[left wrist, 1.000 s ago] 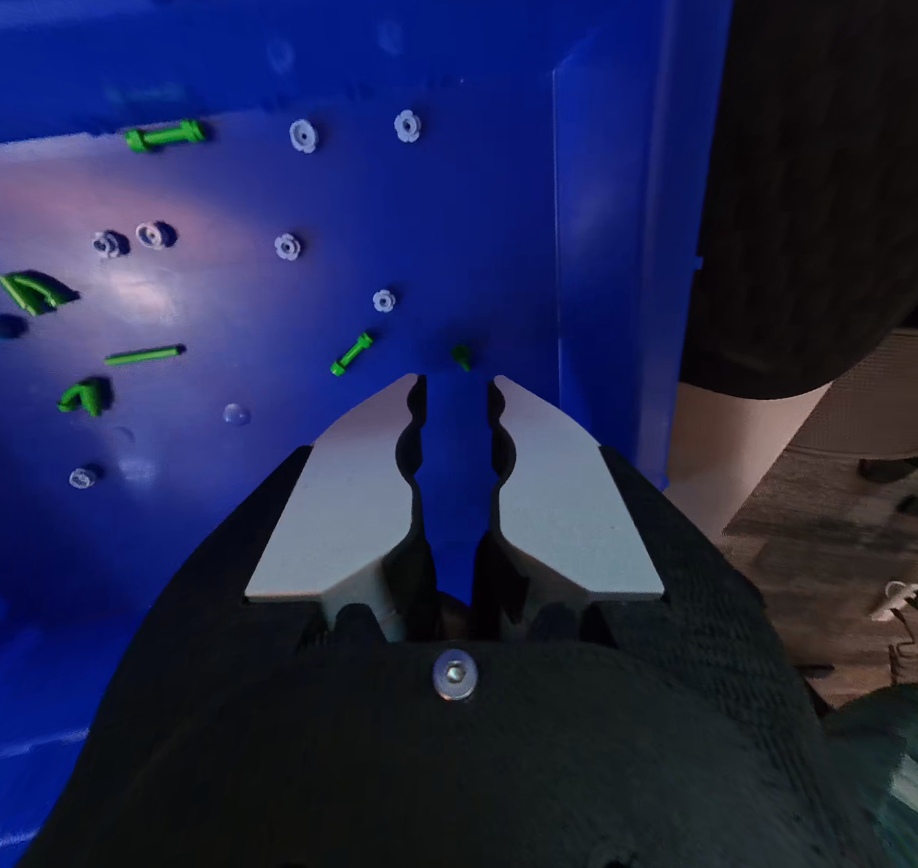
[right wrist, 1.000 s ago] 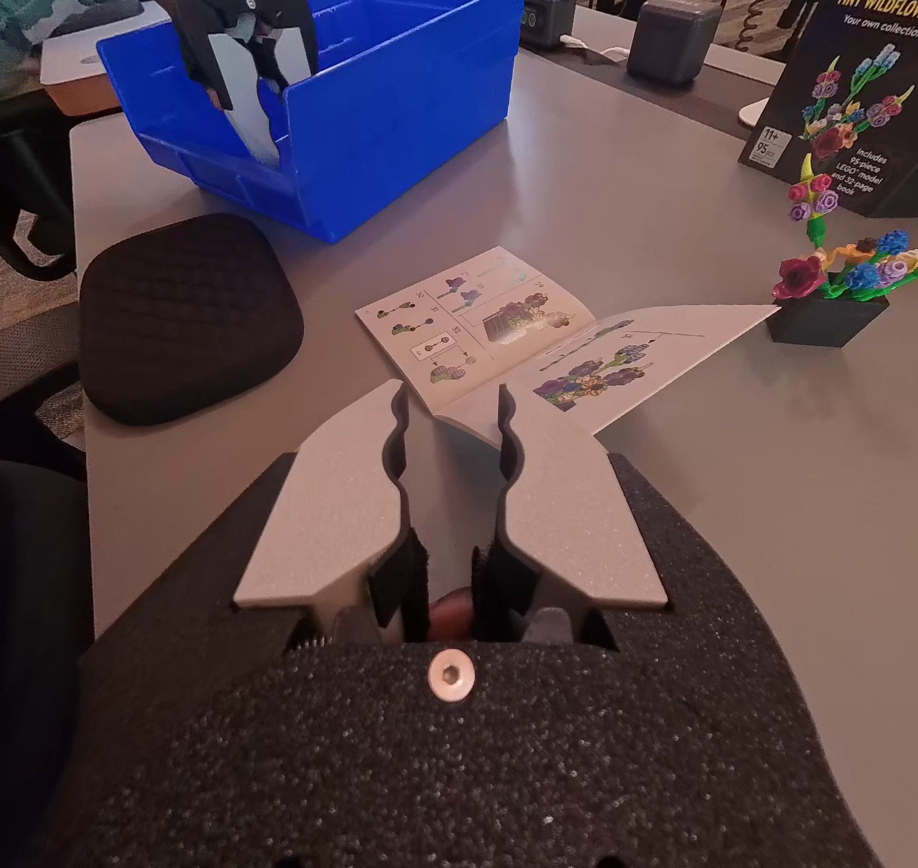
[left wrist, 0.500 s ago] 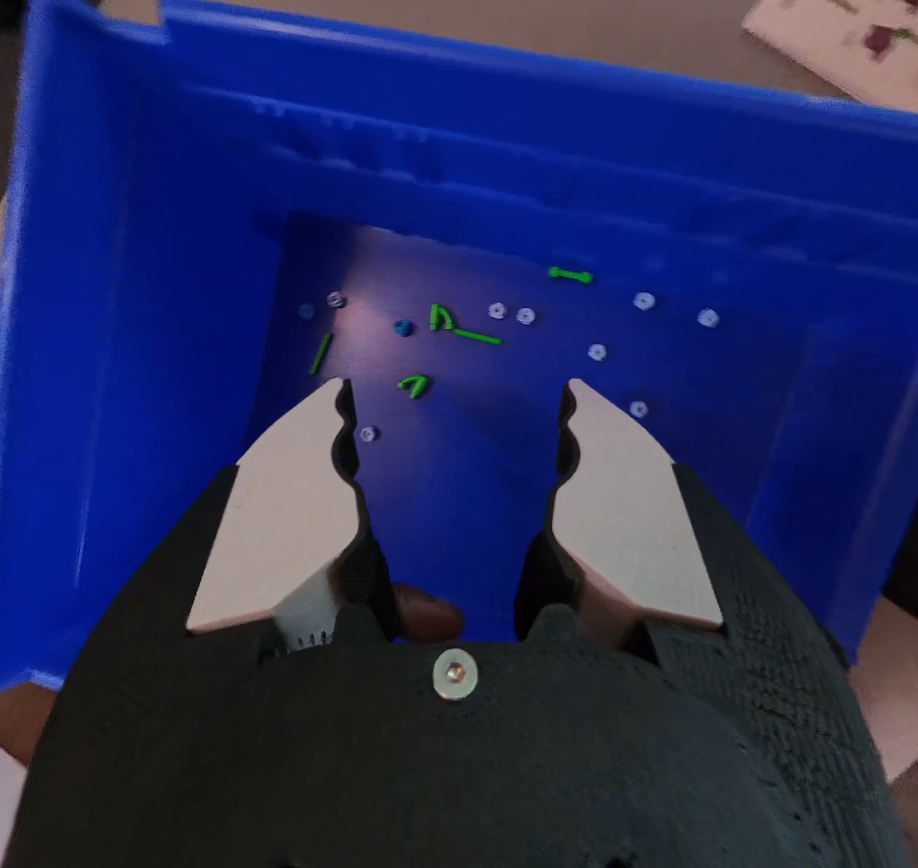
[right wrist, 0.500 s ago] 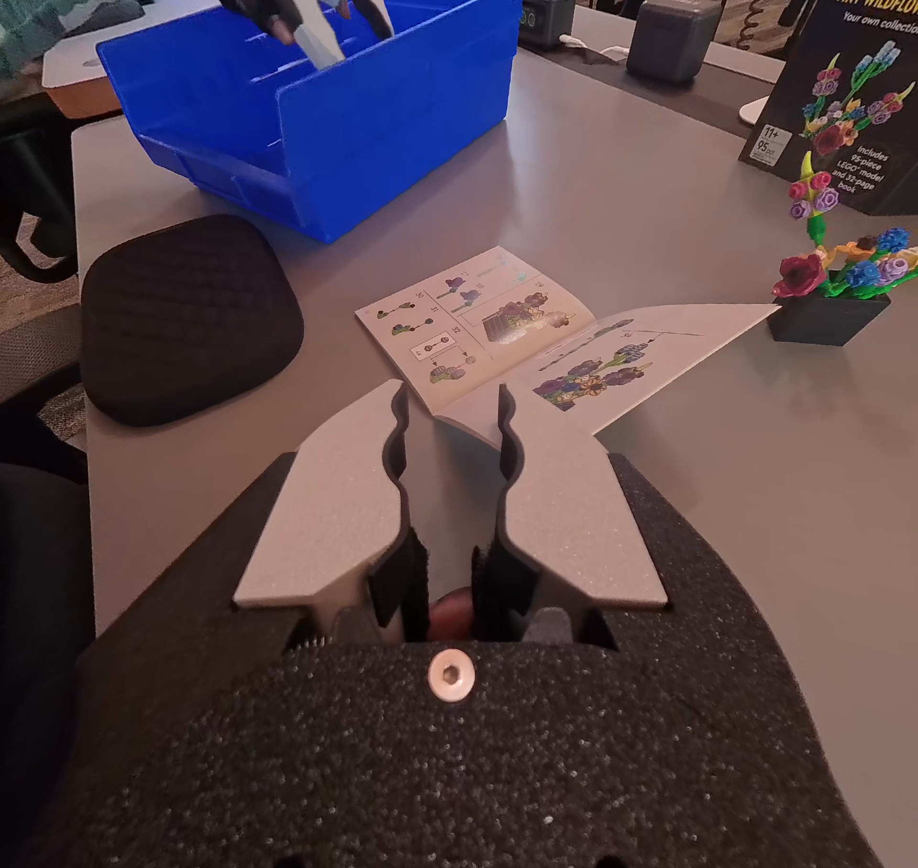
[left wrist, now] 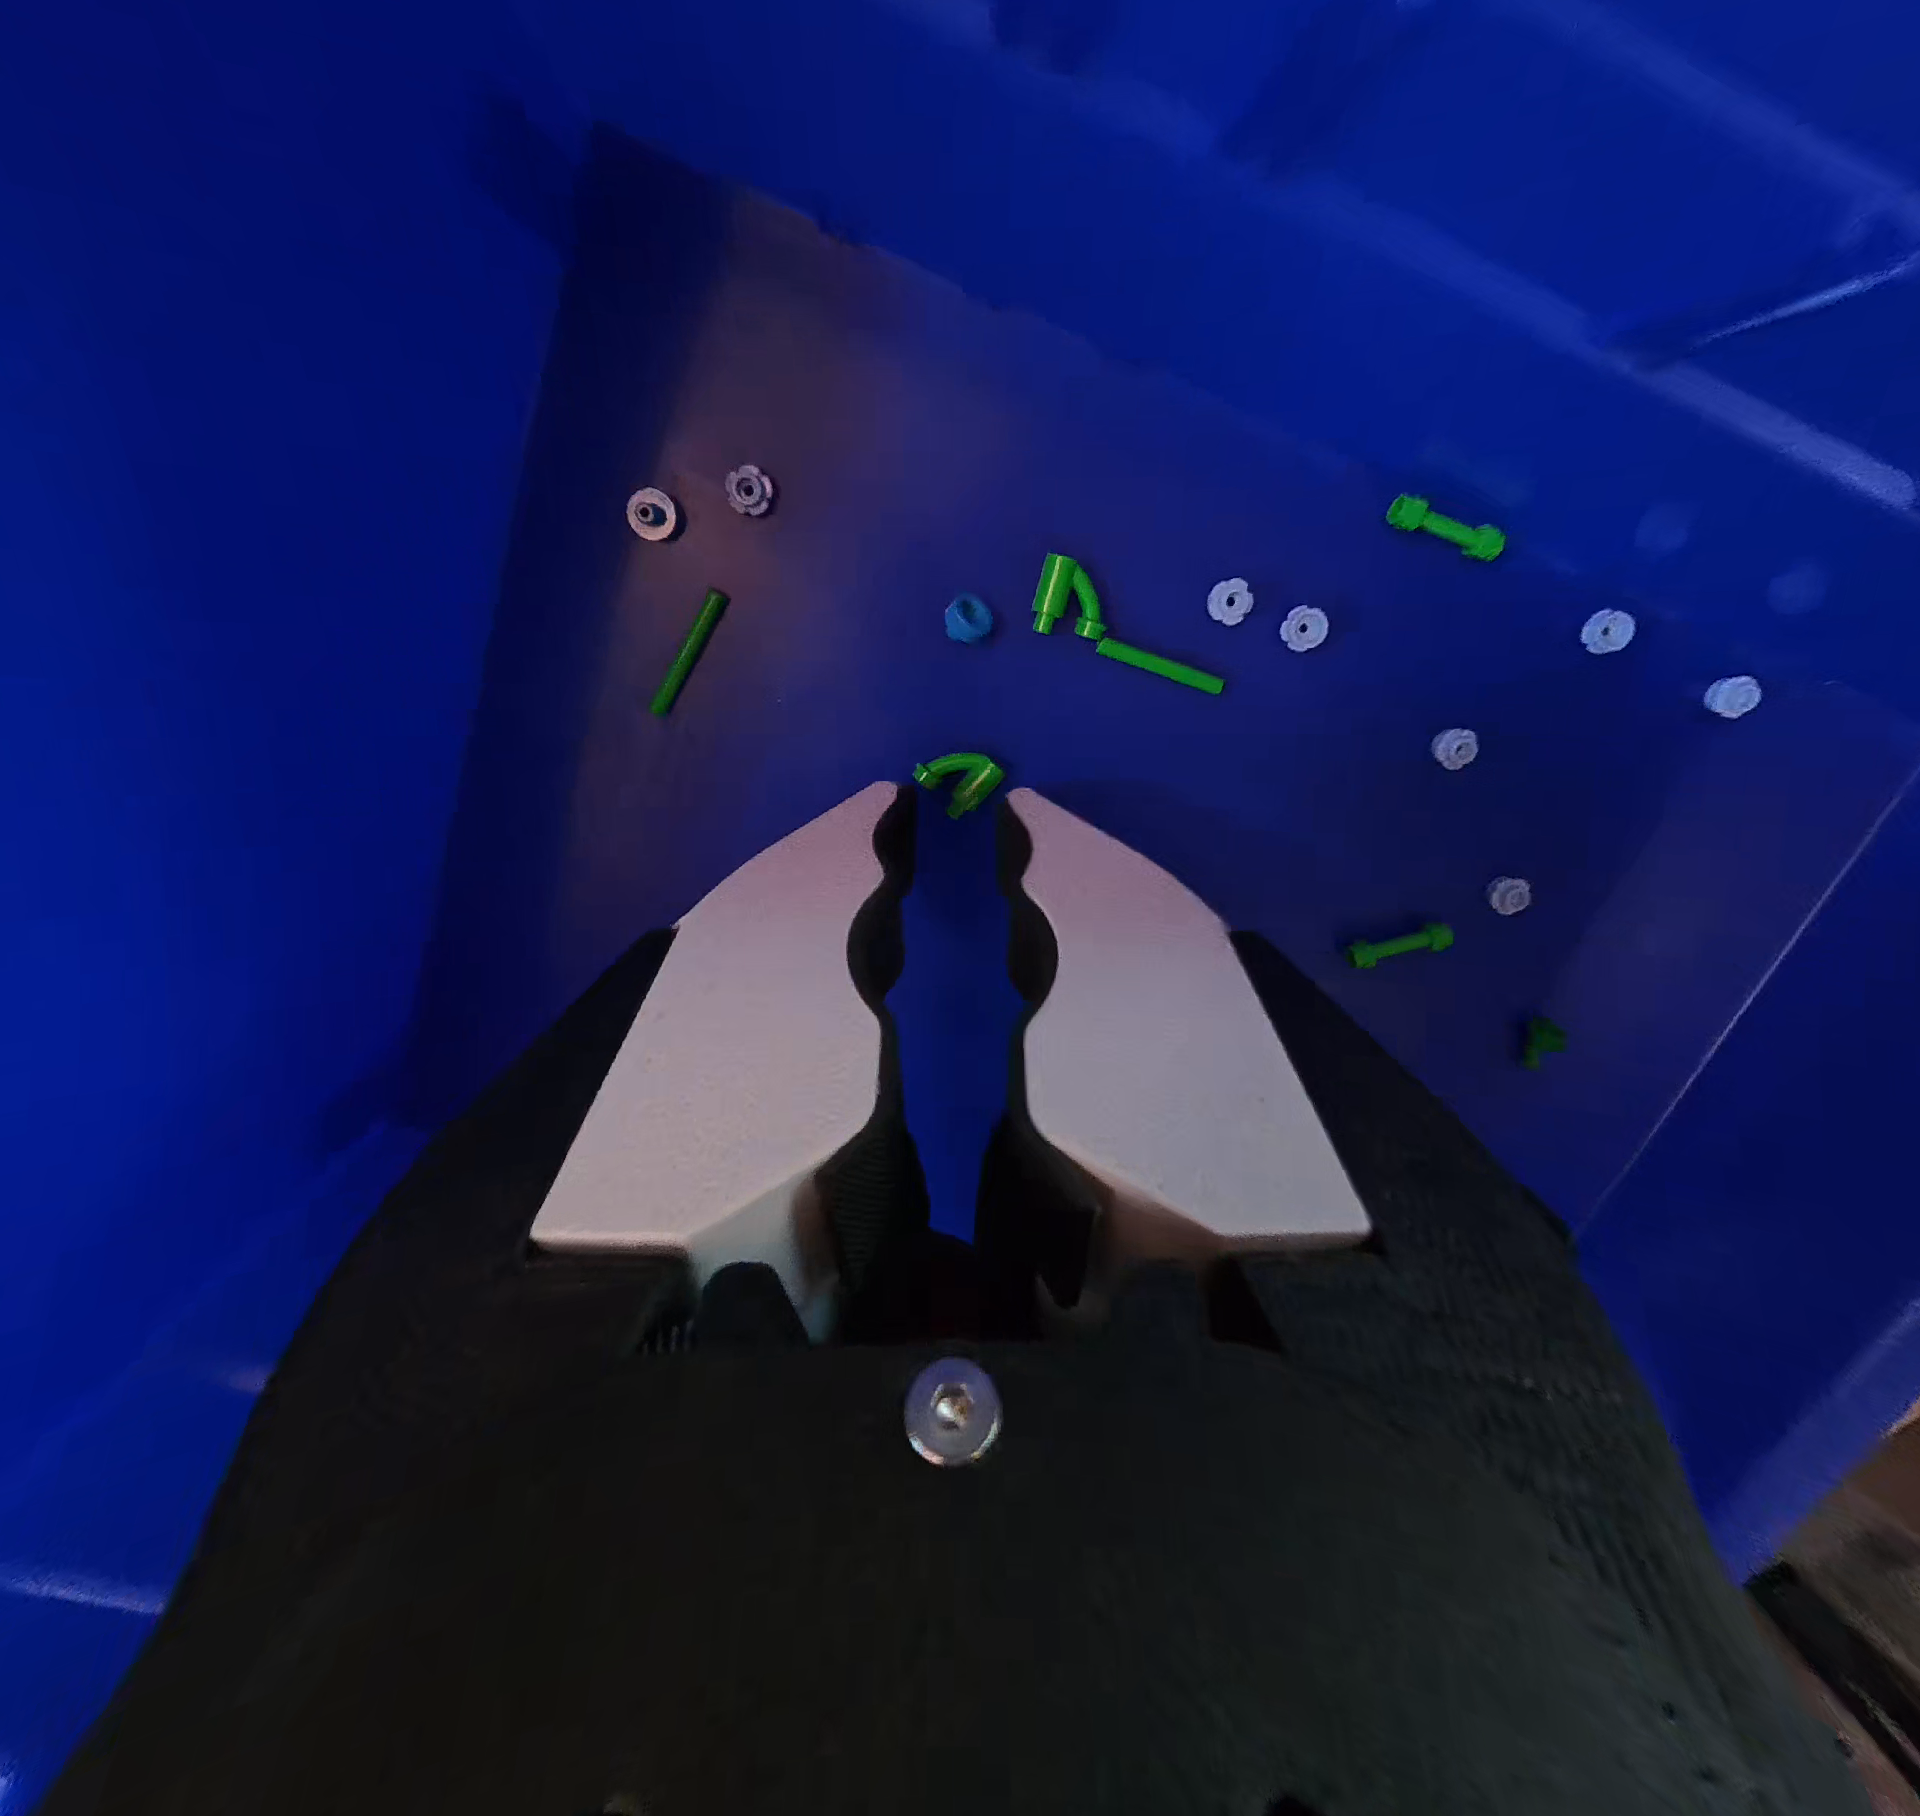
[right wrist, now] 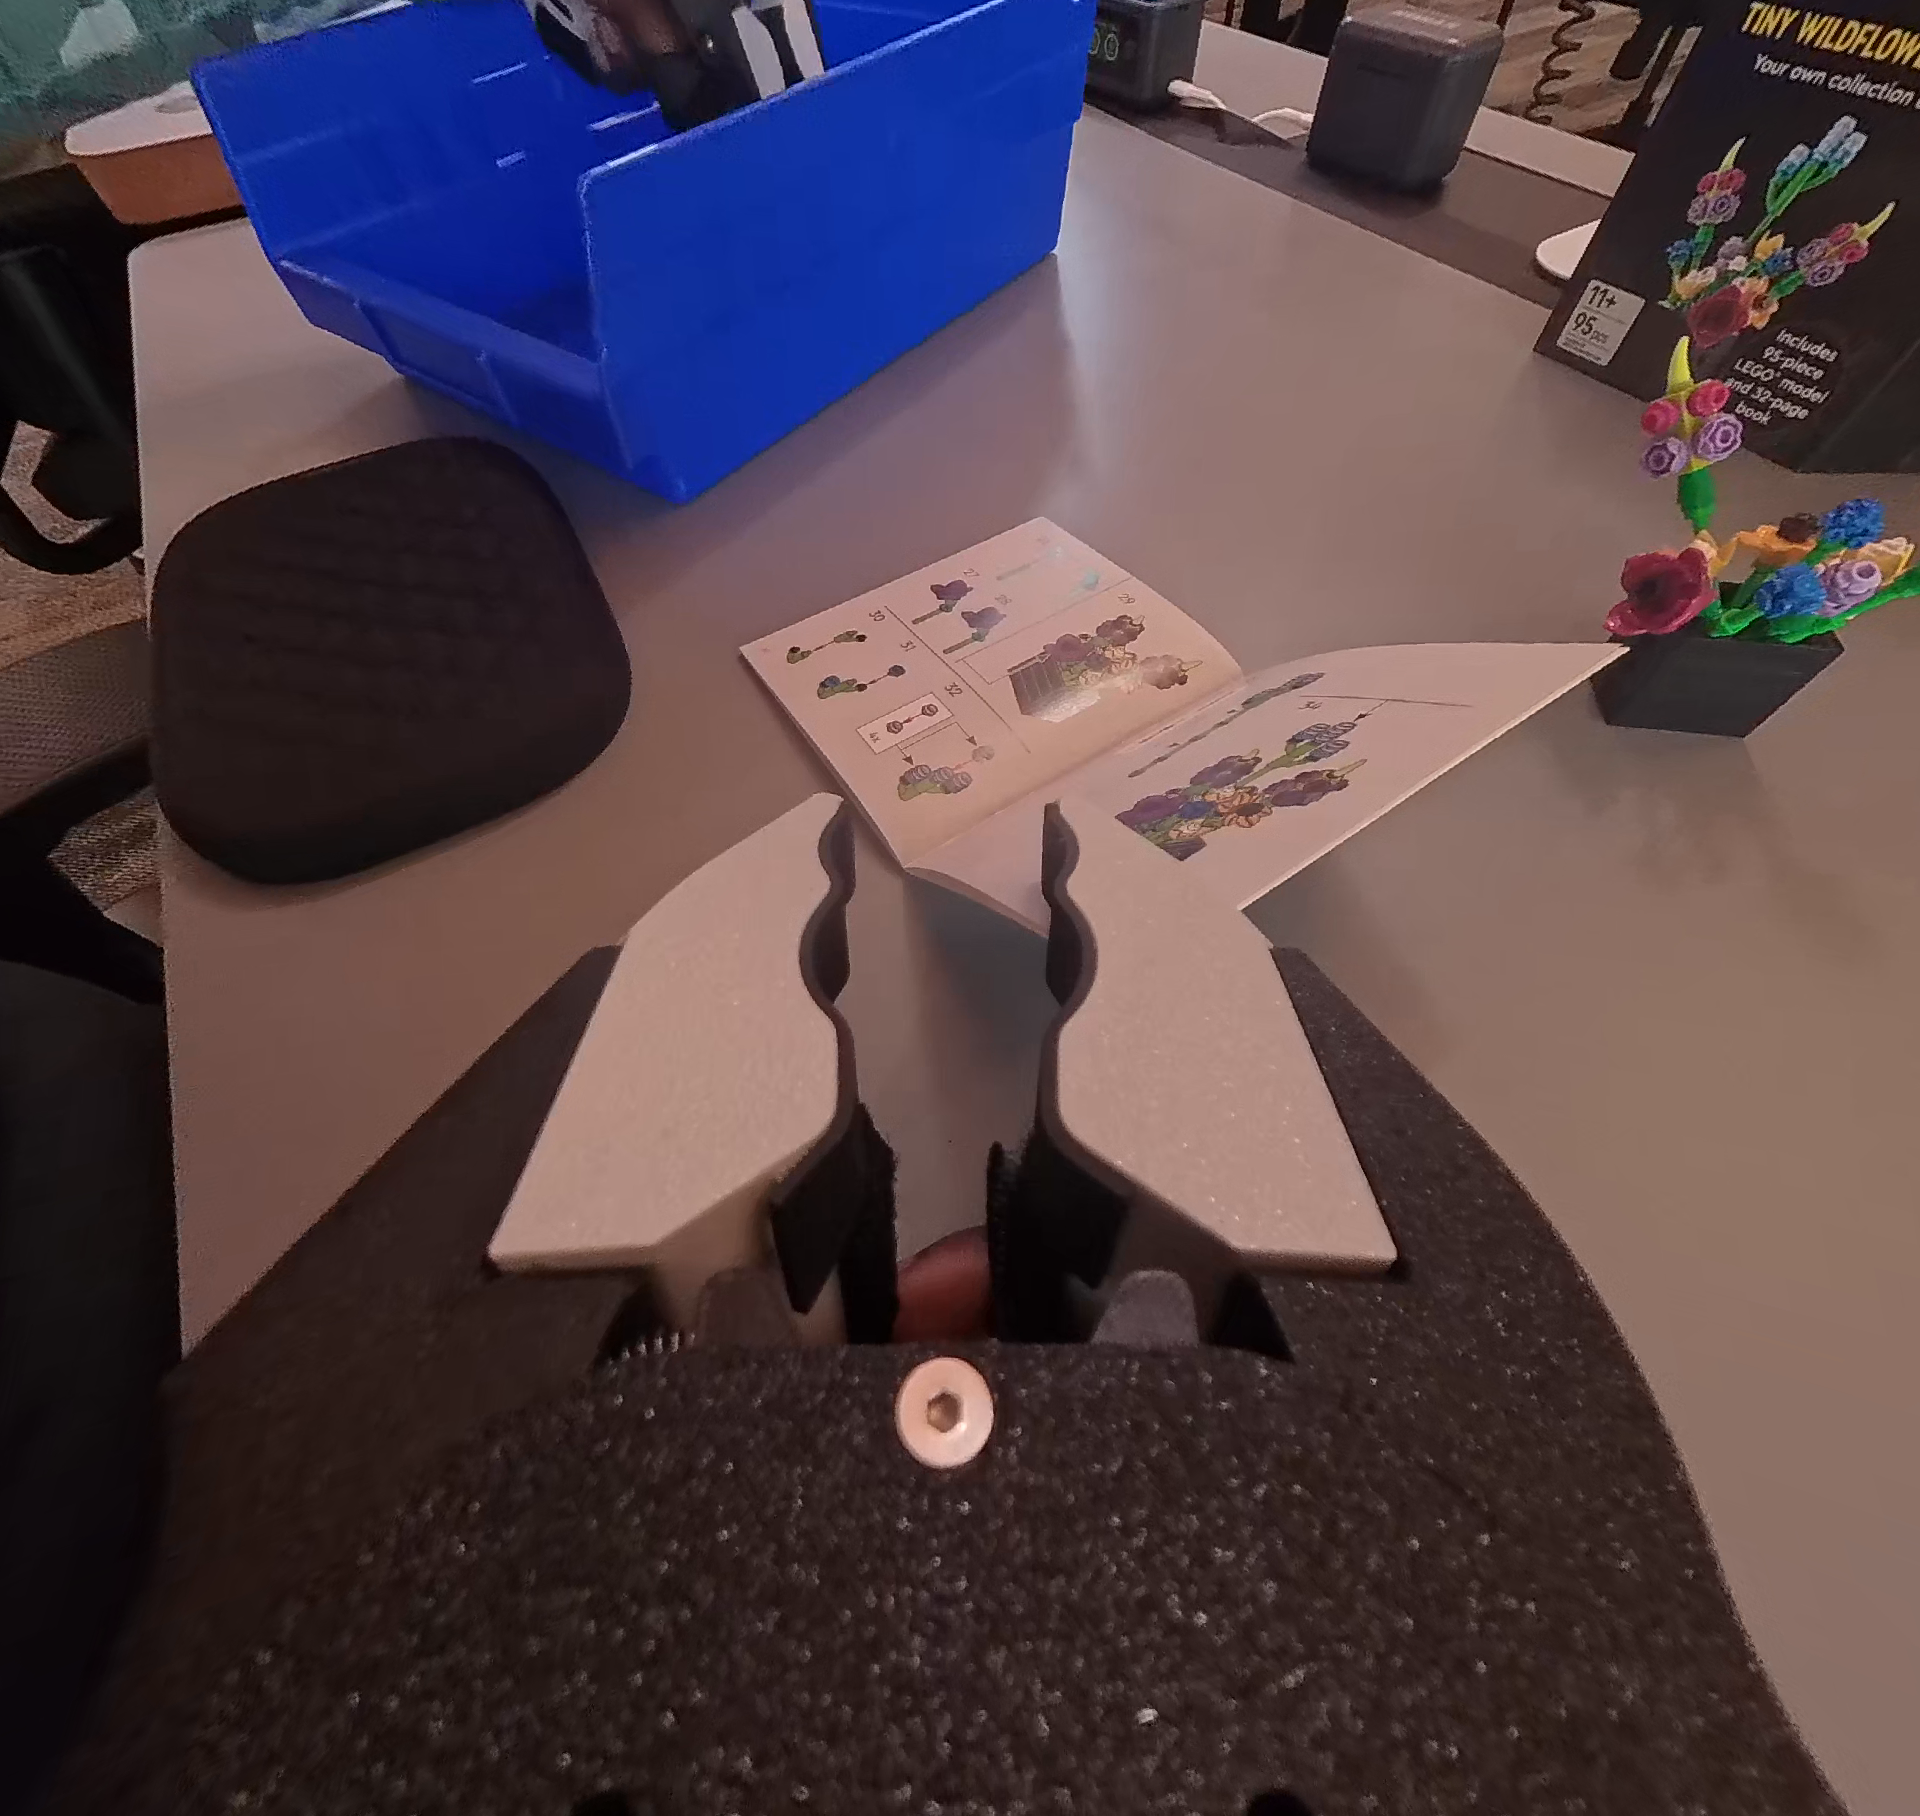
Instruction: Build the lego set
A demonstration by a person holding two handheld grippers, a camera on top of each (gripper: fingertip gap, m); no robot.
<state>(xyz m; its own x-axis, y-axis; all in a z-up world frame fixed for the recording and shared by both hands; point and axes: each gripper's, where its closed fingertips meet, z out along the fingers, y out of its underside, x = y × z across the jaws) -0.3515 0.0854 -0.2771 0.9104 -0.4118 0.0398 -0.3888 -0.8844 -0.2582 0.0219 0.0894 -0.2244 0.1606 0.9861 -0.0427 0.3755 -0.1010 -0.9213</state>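
My left gripper [left wrist: 954,795] is down inside the blue bin [left wrist: 312,519]. Its jaws stand narrow, and its tips touch both ends of a small green curved piece [left wrist: 961,777] on the bin floor. Around it lie green stems [left wrist: 1158,665], a green forked piece [left wrist: 1065,597], a blue stud [left wrist: 968,618] and several pale flower studs [left wrist: 1230,601]. The right wrist view shows the left gripper [right wrist: 717,31] reaching into the bin [right wrist: 831,239]. My right gripper [right wrist: 948,816] is open and empty, low over the table at the near edge of the open instruction booklet [right wrist: 987,686].
A black padded mat [right wrist: 384,644] lies left of the booklet. The partly built flower model in a black base [right wrist: 1745,603] stands at the right, with the set's box [right wrist: 1787,156] behind it. Grey devices [right wrist: 1403,93] sit at the back of the grey table [right wrist: 1455,1039]. The tips of one gripper are about 40 cm away from the tips of the other.
My left gripper dropped deeper into the bin and went from wide open to narrow around the green curved piece. The right gripper has not moved.
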